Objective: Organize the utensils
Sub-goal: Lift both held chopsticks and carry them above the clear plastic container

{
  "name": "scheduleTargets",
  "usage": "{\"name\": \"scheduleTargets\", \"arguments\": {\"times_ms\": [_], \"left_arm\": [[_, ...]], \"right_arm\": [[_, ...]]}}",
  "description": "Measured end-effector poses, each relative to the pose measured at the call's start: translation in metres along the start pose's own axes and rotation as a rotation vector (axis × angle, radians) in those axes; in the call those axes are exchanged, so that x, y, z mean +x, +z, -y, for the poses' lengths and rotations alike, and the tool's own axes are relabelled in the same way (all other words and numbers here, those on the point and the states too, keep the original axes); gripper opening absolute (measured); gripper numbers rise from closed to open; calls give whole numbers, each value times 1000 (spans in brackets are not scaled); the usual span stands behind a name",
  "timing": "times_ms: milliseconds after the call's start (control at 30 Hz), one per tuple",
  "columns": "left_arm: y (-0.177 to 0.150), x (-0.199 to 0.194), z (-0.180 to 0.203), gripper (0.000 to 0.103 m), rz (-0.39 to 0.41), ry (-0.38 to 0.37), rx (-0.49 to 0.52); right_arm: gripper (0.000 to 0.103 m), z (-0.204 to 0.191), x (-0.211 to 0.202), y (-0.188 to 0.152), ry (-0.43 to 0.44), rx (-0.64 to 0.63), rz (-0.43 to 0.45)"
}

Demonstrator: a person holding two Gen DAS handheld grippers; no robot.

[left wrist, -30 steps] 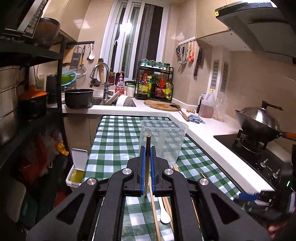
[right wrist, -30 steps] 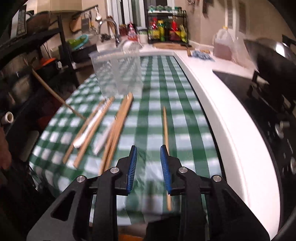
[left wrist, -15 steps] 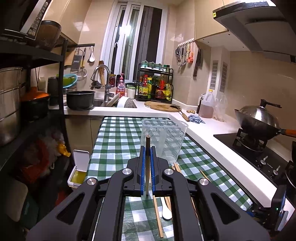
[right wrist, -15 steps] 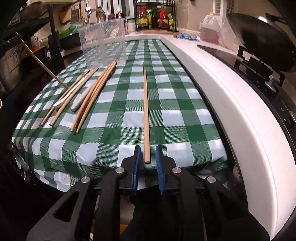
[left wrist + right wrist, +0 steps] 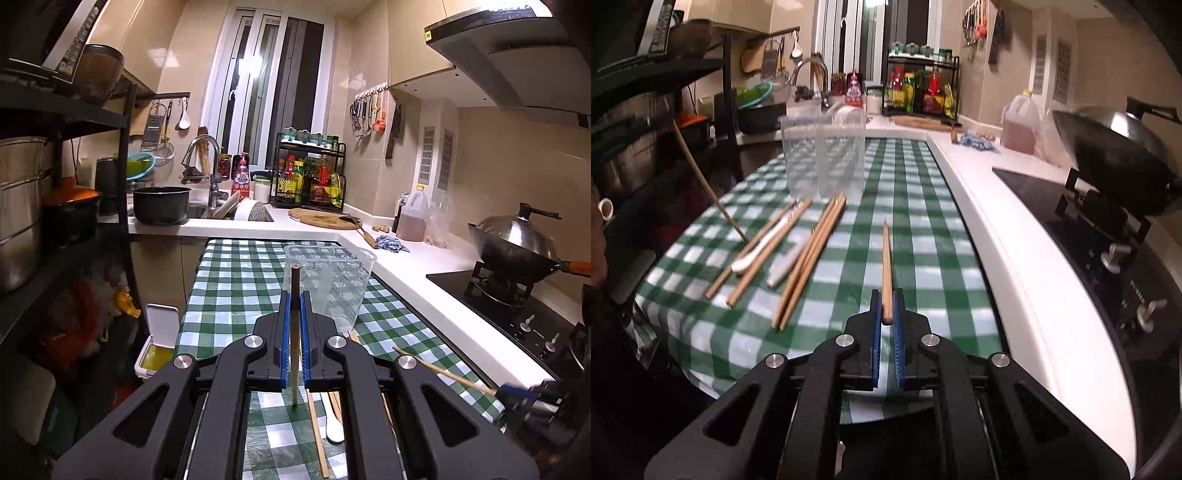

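Right wrist view: the right gripper point(image 5: 886, 317) clamps one chopstick point(image 5: 886, 266) above the checked tablecloth point(image 5: 923, 236); the left gripper point(image 5: 294, 332) pinches another upright chopstick point(image 5: 294, 314).

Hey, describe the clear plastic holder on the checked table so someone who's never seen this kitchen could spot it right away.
Find the table with the green-and-white checked cloth that runs along the white counter beside the black stove. Toward its far end, just past the loose wooden chopsticks lying flat, stands the clear plastic utensil holder. It is the only upright, see-through thing on the cloth.
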State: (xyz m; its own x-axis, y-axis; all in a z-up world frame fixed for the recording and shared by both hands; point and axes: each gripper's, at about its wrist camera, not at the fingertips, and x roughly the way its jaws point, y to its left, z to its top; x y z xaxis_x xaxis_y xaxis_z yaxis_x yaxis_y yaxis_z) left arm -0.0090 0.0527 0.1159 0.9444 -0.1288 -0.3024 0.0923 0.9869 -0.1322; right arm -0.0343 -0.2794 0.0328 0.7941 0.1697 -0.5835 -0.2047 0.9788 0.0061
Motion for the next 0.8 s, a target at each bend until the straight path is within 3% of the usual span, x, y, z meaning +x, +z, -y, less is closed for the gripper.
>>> {"name": "scheduleTargets", "arguments": {"times_ms": [433, 800], "left_arm": [[3, -1, -7, 5, 7, 6, -24], [31, 17, -13, 5, -83, 0, -63]], "right_arm": [[6, -1, -15, 91, 58, 2, 117], [6, -10, 6, 164, 128, 7, 45]]}}
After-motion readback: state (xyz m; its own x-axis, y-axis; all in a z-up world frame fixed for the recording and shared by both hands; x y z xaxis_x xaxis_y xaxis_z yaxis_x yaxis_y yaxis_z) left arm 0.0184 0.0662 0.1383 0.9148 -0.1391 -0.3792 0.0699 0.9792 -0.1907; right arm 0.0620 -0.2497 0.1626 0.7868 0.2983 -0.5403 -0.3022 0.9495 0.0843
